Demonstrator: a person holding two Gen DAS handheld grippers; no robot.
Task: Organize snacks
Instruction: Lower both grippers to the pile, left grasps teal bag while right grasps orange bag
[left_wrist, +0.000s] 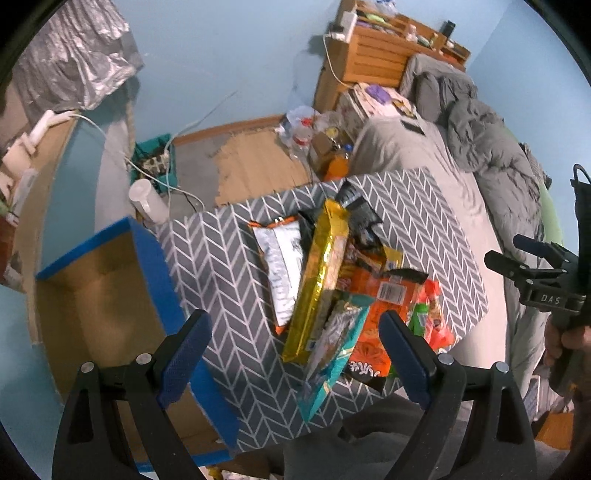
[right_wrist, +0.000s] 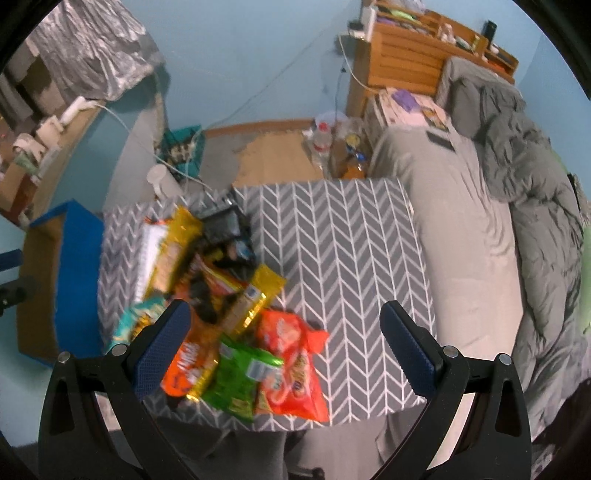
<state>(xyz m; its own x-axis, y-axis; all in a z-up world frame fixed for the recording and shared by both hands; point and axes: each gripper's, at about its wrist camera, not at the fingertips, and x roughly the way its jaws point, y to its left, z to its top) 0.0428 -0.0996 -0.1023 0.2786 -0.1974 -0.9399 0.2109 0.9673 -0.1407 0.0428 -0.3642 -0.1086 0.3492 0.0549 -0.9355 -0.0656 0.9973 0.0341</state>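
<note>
A heap of snack bags lies on a grey chevron-patterned table (left_wrist: 424, 221) (right_wrist: 351, 240). On top is a long gold packet (left_wrist: 317, 280) (right_wrist: 173, 251), with a silver bag (left_wrist: 280, 269), a teal bag (left_wrist: 332, 354), an orange bag (left_wrist: 373, 325) (right_wrist: 192, 362), a green bag (right_wrist: 236, 380) and a red-orange bag (right_wrist: 291, 362) around it. My left gripper (left_wrist: 295, 358) hangs open above the near end of the heap. My right gripper (right_wrist: 284, 347) is open too, over the green and red-orange bags. Neither holds anything.
An open cardboard box with blue edges (left_wrist: 96, 295) (right_wrist: 70, 266) stands left of the table. A bed with grey bedding (left_wrist: 480, 147) (right_wrist: 480, 184) runs along the right. Bottles and clutter (left_wrist: 317, 140) sit on the floor beyond. A hand holding the other gripper (left_wrist: 546, 288) shows at the right.
</note>
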